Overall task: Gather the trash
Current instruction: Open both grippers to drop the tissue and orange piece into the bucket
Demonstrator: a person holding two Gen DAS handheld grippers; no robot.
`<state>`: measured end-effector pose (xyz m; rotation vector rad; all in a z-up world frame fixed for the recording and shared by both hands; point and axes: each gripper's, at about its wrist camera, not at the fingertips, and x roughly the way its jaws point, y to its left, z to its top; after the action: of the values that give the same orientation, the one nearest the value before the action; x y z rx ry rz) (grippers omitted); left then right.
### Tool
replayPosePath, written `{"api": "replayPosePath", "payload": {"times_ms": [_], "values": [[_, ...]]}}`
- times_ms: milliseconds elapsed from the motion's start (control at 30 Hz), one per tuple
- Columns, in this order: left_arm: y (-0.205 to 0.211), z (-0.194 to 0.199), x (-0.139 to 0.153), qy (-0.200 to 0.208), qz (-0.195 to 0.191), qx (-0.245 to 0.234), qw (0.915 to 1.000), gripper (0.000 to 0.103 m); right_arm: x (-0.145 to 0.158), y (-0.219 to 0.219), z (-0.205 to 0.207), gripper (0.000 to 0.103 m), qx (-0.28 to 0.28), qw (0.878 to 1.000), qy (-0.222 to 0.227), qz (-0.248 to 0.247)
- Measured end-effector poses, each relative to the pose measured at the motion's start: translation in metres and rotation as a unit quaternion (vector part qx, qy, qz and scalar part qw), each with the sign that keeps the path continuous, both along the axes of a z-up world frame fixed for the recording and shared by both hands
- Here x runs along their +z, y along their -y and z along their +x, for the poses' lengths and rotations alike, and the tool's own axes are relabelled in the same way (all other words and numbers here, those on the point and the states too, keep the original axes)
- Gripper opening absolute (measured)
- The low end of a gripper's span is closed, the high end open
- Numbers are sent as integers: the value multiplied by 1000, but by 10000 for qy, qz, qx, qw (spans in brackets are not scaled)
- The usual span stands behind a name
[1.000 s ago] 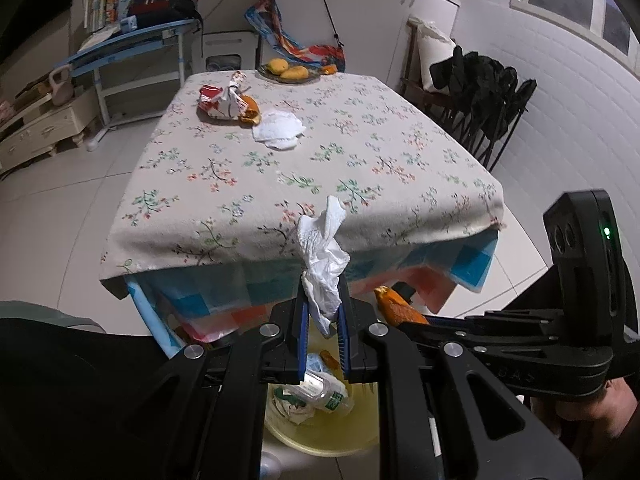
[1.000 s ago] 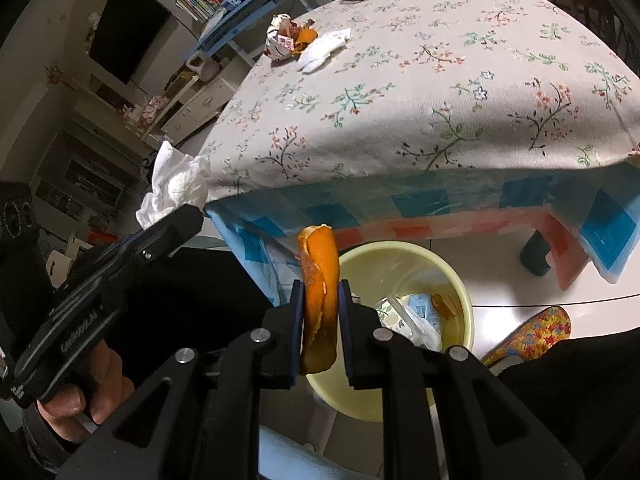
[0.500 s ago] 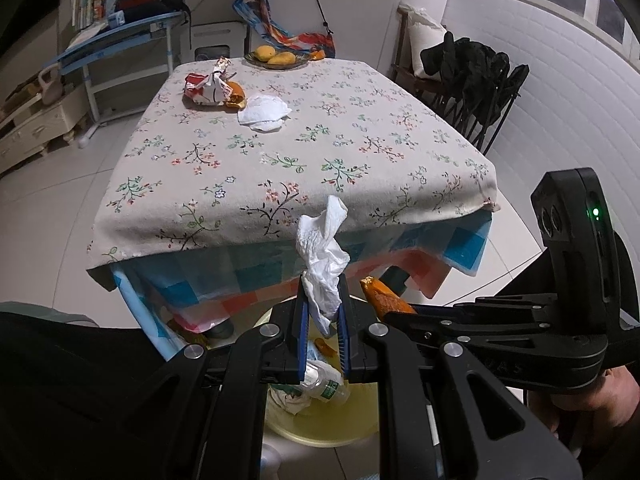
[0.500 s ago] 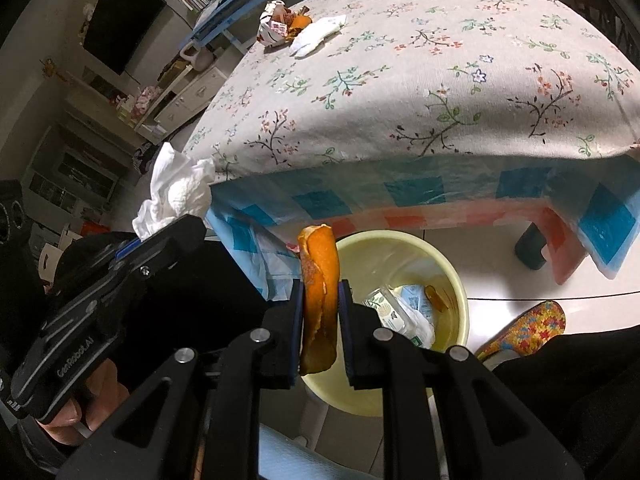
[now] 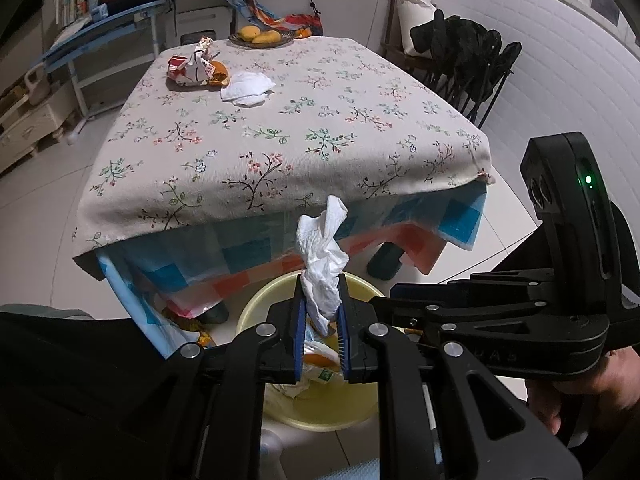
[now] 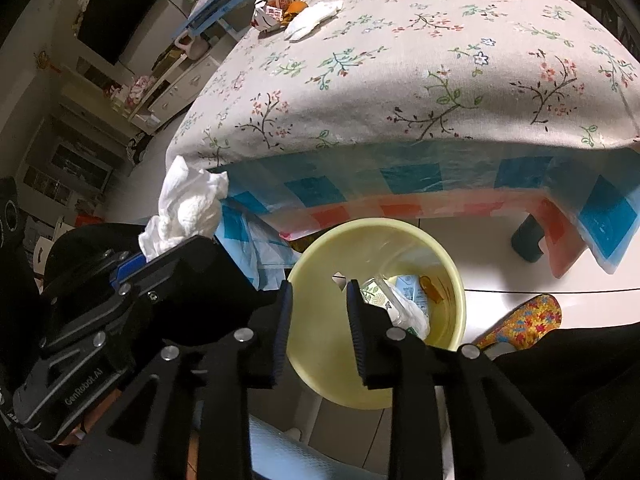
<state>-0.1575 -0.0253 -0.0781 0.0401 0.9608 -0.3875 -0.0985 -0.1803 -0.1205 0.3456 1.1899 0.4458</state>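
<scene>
My left gripper (image 5: 320, 312) is shut on a crumpled white tissue (image 5: 322, 256) and holds it above the yellow trash bin (image 5: 256, 308). The tissue also shows in the right wrist view (image 6: 186, 204). My right gripper (image 6: 318, 304) is open and empty over the bin (image 6: 320, 376). Orange peel (image 5: 314, 359) lies in the bin on a bottle and wrappers (image 6: 404, 300). On the far side of the floral table (image 5: 280, 132) lie a crumpled red-white wrapper (image 5: 190, 68), orange peel (image 5: 219, 72) and a white napkin (image 5: 248, 88).
A plate of fruit (image 5: 260, 36) stands at the table's far edge. Folded black chairs (image 5: 464, 60) stand at the right. A table leg (image 6: 530, 240) and a colourful slipper (image 6: 520, 320) are beside the bin. Shelves and a cabinet line the left wall.
My right gripper has opened and the orange peel it held has dropped into the bin. Both grippers have moved closer over the bin. The left still holds the tissue.
</scene>
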Motion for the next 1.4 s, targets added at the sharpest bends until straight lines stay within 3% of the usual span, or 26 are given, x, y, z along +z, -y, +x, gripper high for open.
{"api": "replayPosePath", "payload": {"times_ms": [133, 300, 533, 1200, 1400], "values": [[1, 0, -1, -28, 25, 3, 10000, 14, 1, 2, 0, 37, -51, 10000, 18, -11], [1, 0, -1, 8, 92, 50, 9999, 26, 2, 6, 1, 48, -178, 9998, 35, -19], [2, -1, 2, 108, 186, 104, 9997, 38, 1, 7, 1, 52, -203, 9998, 34, -20], [-2, 0, 5, 266, 312, 366, 9985, 58, 1, 8, 2, 55, -214, 9998, 27, -25], [-6, -1, 8, 403, 321, 508, 9974, 69, 4, 14, 2, 56, -313, 9994, 163, 24]]}}
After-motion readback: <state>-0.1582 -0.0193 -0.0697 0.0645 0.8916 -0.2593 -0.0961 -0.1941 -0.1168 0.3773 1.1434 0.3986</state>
